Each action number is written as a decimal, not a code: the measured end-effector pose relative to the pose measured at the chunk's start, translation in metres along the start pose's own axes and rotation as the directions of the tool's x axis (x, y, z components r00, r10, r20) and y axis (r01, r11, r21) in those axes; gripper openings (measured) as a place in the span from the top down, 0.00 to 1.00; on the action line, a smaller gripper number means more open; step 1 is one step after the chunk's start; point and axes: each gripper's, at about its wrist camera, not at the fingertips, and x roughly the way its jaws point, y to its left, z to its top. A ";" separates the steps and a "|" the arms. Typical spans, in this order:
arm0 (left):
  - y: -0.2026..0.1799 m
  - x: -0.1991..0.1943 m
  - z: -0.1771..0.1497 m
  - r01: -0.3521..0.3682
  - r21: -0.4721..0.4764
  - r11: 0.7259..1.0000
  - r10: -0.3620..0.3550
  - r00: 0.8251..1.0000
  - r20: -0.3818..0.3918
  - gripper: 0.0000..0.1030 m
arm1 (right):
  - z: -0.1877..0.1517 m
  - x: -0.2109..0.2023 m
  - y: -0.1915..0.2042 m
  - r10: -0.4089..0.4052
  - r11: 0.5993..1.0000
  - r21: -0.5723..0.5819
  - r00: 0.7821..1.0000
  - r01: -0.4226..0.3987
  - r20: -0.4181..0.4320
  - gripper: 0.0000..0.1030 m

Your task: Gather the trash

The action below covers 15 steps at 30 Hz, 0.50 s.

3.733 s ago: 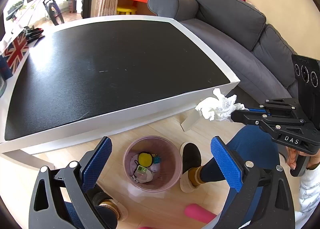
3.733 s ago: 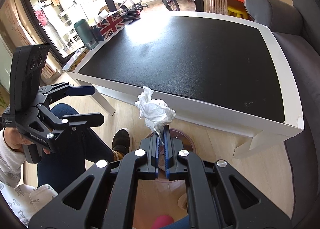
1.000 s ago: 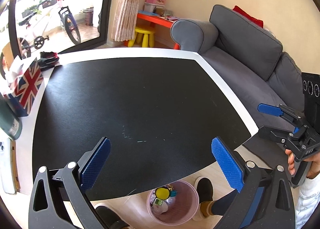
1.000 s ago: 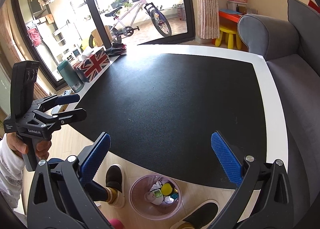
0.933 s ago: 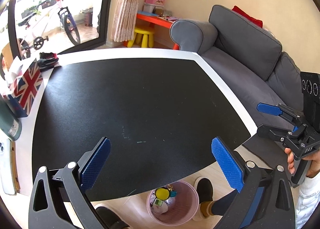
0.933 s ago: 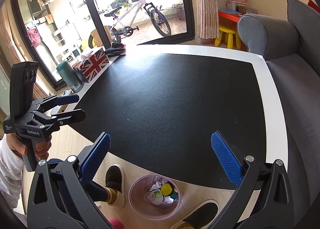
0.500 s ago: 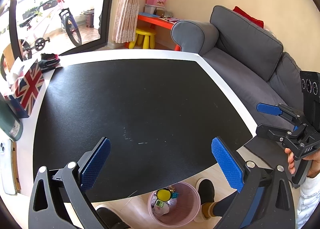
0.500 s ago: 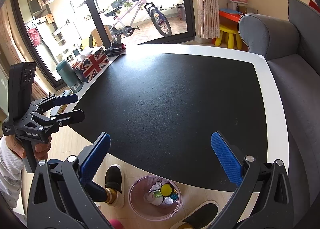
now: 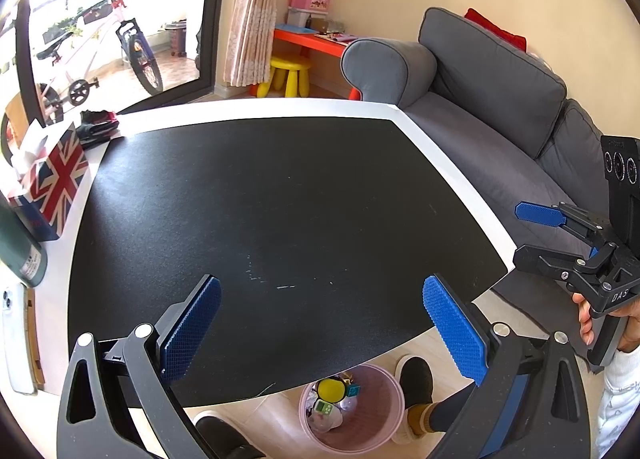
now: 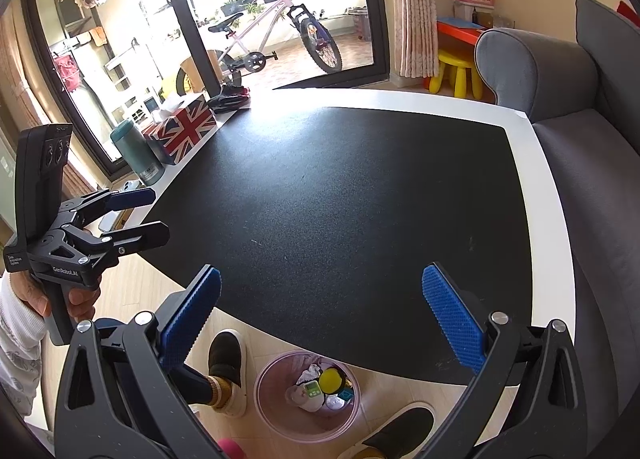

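Observation:
A pink bin [image 9: 384, 433] stands on the floor under the table's near edge and holds several pieces of trash, among them a yellow ball [image 9: 331, 387] and a white crumpled tissue [image 10: 311, 371]. It also shows in the right wrist view [image 10: 276, 415]. My left gripper [image 9: 320, 323] is open and empty above the black tabletop [image 9: 280, 199]. My right gripper [image 10: 320, 319] is open and empty above the table's near edge. Each gripper shows in the other's view, the right gripper [image 9: 532, 235] at the right and the left gripper [image 10: 156, 215] at the left, both open.
A Union Jack tissue box [image 9: 52, 175], a green bottle [image 10: 136, 157], a phone [image 9: 16, 335] and a dark bundle [image 9: 96, 127] sit along the table's left side. A grey sofa [image 9: 500, 99] runs along the right. My feet [image 10: 224, 363] stand beside the bin.
3.7 s ago my right gripper was shut on a white tissue above the bin; now it is open and the tissue lies in the bin. Both grippers have risen above the table.

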 end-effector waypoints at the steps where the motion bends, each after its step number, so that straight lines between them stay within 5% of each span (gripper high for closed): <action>1: 0.000 0.000 0.000 -0.001 0.001 1.000 0.001 1.000 0.000 0.06 | 0.000 0.000 0.000 0.000 1.000 0.000 1.000 0.000 -0.001 0.04; 15: -0.002 0.001 0.000 0.004 0.004 1.000 -0.004 1.000 -0.004 0.06 | 0.000 0.000 0.000 0.000 1.000 -0.001 1.000 0.000 0.000 0.04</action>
